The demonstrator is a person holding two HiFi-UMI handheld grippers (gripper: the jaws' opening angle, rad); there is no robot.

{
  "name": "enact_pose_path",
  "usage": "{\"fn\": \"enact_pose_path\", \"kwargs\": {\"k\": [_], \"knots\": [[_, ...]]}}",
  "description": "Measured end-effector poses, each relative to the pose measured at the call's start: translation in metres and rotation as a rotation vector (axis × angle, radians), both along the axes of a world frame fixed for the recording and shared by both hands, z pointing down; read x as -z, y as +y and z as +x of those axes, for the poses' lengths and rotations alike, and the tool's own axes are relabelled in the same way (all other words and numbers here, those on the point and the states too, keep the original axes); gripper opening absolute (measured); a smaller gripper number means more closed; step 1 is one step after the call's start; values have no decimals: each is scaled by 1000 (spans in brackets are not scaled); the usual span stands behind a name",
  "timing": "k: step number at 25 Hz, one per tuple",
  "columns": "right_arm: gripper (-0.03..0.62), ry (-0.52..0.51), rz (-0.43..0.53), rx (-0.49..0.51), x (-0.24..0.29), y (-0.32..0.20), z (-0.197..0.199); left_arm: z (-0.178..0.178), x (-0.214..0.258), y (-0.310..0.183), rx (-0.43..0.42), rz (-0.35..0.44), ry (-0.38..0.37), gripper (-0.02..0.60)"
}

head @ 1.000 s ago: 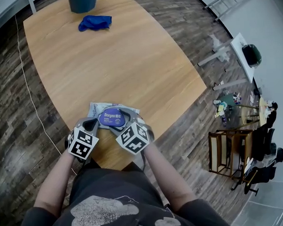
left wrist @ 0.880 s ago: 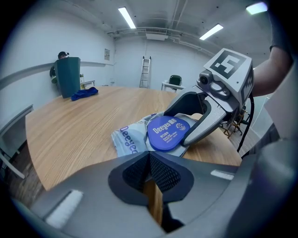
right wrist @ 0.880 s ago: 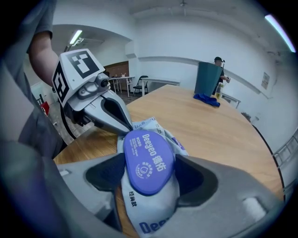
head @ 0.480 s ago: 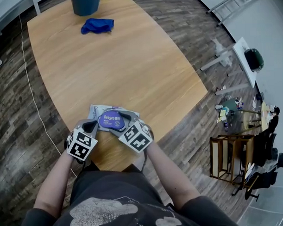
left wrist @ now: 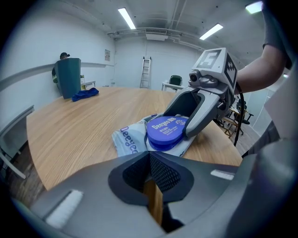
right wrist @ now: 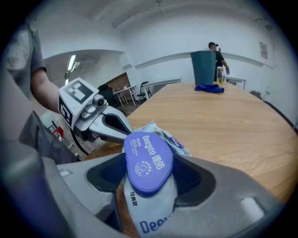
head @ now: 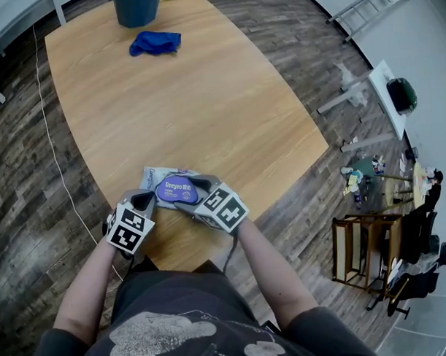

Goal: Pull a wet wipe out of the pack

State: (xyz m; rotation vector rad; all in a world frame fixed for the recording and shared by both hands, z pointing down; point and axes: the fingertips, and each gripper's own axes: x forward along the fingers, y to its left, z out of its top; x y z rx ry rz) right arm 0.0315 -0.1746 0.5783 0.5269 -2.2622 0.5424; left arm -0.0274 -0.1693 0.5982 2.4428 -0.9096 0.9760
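"Deeyeo" and Chinese characters stand on the blue lid (right wrist: pixel 148 160) between the right gripper (right wrist: pixel 149 180) jaws; the pack (right wrist: pixel 145 219) nearer shows "Dee".

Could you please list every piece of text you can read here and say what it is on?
"Deeyeo 德佑": on the blue lid.
"Deeyeo": on the wipe pack, on its film beside the lid.
Smaller print on the lid and the pack: too small to read.
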Motion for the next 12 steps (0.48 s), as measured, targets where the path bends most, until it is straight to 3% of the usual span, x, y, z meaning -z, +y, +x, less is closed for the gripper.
{"fn": "enact_pose_path", "kwargs": {"k": [3,6,9,12], "knots": [[309,-65,-51,-14,2,-2,2,-1,-1,1,1,2,-7,17],[310,-61,-49,-13,6,-2,1,-1,-1,1,1,-2,-7,17],[311,6,41,-19,10,1,0,1,0,1,1,-7,-7,17],[310,84,196,-28,15,2,2,2,0,1,-1,2,-9,17]]}}
